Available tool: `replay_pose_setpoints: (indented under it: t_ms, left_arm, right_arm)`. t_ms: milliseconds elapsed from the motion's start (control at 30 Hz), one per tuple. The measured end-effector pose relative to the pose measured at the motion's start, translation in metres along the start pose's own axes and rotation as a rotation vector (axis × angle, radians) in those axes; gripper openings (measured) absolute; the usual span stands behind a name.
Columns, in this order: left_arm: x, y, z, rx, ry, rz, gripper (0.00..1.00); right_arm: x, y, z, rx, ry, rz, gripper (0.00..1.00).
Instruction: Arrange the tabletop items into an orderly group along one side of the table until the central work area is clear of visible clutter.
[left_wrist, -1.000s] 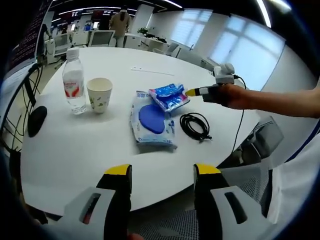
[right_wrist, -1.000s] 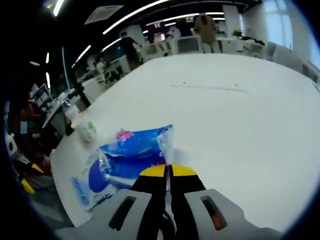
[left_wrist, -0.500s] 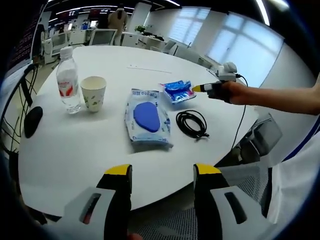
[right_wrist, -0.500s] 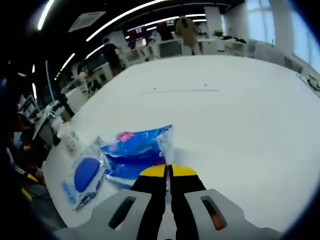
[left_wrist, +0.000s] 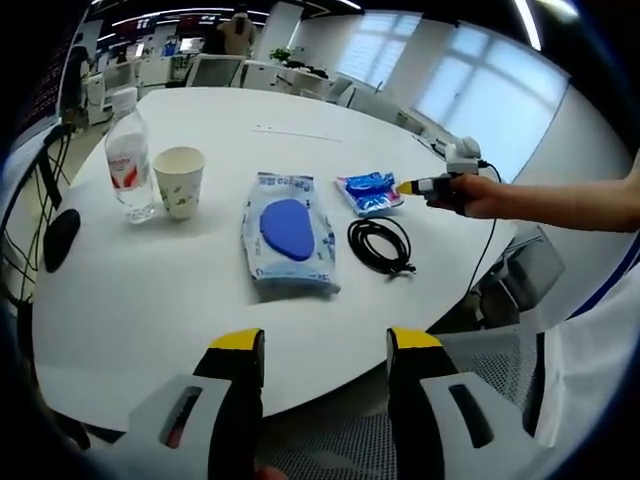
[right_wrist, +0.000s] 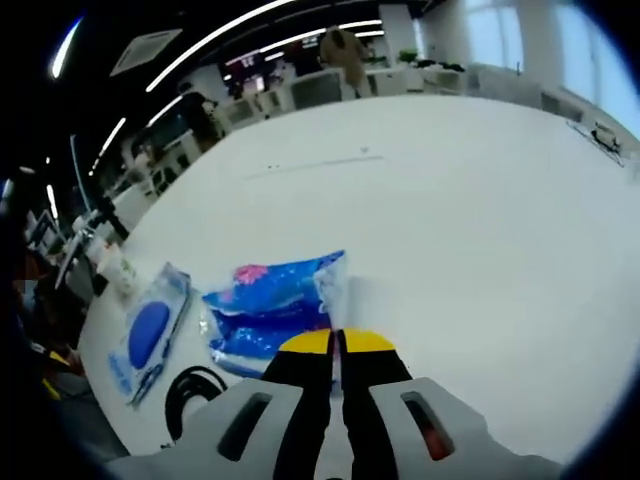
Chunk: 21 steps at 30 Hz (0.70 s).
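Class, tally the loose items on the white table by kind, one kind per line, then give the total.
Water bottle: 1
Paper cup: 1
Wet-wipe pack: 1
Small blue packet: 1
Black cable: 1
Black mouse: 1
Total: 6

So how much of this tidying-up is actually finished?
Little looks done. The water bottle and paper cup stand together at one side, but the wipes pack and black cable lie mid-table. In hand: the right gripper is shut on the small blue packet, holding its edge near the cable. The left gripper hangs open over the near edge. Everything remains to be grouped.
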<state>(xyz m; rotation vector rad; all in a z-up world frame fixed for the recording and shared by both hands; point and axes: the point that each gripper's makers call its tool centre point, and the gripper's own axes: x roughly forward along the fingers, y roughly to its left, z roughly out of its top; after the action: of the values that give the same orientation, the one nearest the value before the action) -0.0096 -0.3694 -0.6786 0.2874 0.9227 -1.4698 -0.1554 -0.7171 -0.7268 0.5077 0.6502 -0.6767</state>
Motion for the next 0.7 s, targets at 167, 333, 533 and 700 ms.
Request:
replay_pose_setpoints:
  t_ms: [167, 333, 533, 700]
  left_arm:
    - [0.003, -0.004, -0.002, 0.005, 0.013, -0.003, 0.48]
    - [0.007, -0.006, -0.005, 0.006, 0.027, -0.005, 0.48]
    - [0.011, -0.004, -0.009, -0.002, 0.044, -0.001, 0.46]
    - [0.013, -0.002, -0.009, -0.013, 0.048, -0.001, 0.46]
  right_arm:
    - [-0.001, -0.008, -0.004, 0.013, 0.005, -0.013, 0.0]
    - [0.0, -0.013, -0.006, 0.014, 0.013, -0.011, 0.0]
    - [0.003, -0.013, -0.011, 0.001, 0.031, 0.002, 0.03]
    - [0.003, -0.015, -0.011, 0.003, 0.029, 0.0, 0.05]
